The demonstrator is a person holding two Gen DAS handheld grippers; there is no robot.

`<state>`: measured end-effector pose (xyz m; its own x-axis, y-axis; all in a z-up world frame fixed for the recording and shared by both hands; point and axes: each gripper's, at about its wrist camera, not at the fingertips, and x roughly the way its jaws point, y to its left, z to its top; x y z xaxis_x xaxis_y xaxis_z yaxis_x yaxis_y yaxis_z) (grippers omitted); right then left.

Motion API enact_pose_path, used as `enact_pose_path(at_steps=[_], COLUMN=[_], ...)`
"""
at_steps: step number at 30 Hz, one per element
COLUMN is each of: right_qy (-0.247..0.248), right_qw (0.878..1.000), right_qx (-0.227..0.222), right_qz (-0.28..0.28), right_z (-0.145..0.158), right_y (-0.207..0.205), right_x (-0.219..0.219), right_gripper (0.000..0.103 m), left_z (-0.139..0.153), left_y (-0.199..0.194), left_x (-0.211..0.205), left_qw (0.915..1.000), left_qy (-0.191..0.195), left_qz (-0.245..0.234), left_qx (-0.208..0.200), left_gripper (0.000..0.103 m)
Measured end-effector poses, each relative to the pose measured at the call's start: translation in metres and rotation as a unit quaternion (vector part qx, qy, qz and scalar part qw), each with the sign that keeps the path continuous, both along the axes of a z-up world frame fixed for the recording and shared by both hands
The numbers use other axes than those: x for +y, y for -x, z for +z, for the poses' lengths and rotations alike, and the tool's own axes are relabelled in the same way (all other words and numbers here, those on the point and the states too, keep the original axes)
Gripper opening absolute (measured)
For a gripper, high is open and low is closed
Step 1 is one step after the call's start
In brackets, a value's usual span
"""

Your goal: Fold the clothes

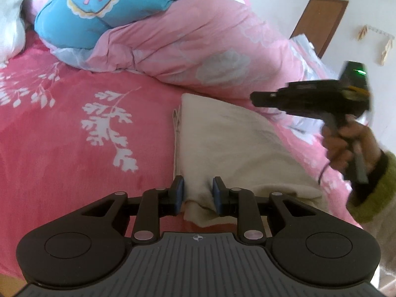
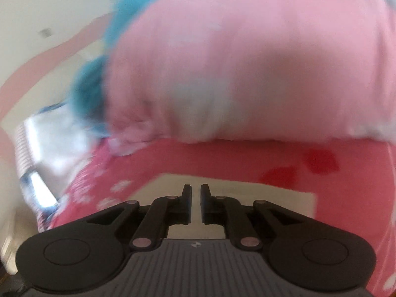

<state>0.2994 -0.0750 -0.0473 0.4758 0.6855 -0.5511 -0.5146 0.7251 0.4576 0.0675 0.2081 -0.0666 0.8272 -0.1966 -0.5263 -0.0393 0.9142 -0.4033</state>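
Observation:
A cream garment point(image 1: 230, 138) lies folded on the pink bedsheet point(image 1: 74, 148). In the left wrist view my left gripper point(image 1: 198, 190) is at the garment's near corner, its blue-padded fingers closed on a thick fold of the cloth. A hand in a green sleeve holds my right gripper point(image 1: 257, 97) in the air over the garment's far right side, touching nothing. The right wrist view is blurred by motion. There my right gripper point(image 2: 195, 193) shows only a narrow slit between its fingers with nothing in it, above the cream garment point(image 2: 247, 193).
A bunched pale pink quilt point(image 1: 210, 39) lies just behind the garment, with a blue quilt point(image 1: 111, 2) behind that. A white pillow point(image 1: 10, 19) is at far left. A brown door point(image 1: 321, 19) and white wall are at the back right.

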Motion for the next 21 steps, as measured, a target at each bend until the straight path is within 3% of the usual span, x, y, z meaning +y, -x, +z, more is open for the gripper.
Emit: enact_pose_path(at_steps=[1, 3, 7, 9, 16, 20, 21], right_qy=[-0.003, 0.008, 0.053, 0.074, 0.189, 0.293, 0.306], right_qw=[1.0, 0.997, 0.979, 0.969, 0.914, 0.855, 0.847], right_qx=[-0.009, -0.04, -0.11, -0.136, -0.253, -0.348, -0.361], right_qz=[0.022, 0.071, 0.165, 0.191, 0.253, 0.249, 0.243], right_z=[0.008, 0.02, 0.029, 0.029, 0.011, -0.021, -0.027], right_y=[0.012, 0.044, 0.115, 0.139, 0.214, 0.241, 0.243], right_x=[0.003, 0.01, 0.028, 0.044, 0.105, 0.134, 0.137], right_gripper=[0.017, 0.038, 0.05, 0.067, 0.073, 0.07, 0.059], left_z=[0.0, 0.0, -0.002, -0.003, -0.009, -0.013, -0.014], left_y=[0.003, 0.008, 0.018, 0.022, 0.031, 0.024, 0.021], left_x=[0.003, 0.008, 0.021, 0.028, 0.047, 0.044, 0.043], left_qw=[1.0, 0.9996, 0.9985, 0.9977, 0.9936, 0.9948, 0.995], left_qy=[0.009, 0.027, 0.049, 0.06, 0.089, 0.07, 0.068], left_qz=[0.0, 0.001, 0.022, 0.033, 0.07, 0.073, 0.072], left_qx=[-0.002, -0.006, -0.004, -0.003, 0.008, 0.014, 0.015], left_gripper=[0.024, 0.024, 0.024, 0.024, 0.024, 0.024, 0.024])
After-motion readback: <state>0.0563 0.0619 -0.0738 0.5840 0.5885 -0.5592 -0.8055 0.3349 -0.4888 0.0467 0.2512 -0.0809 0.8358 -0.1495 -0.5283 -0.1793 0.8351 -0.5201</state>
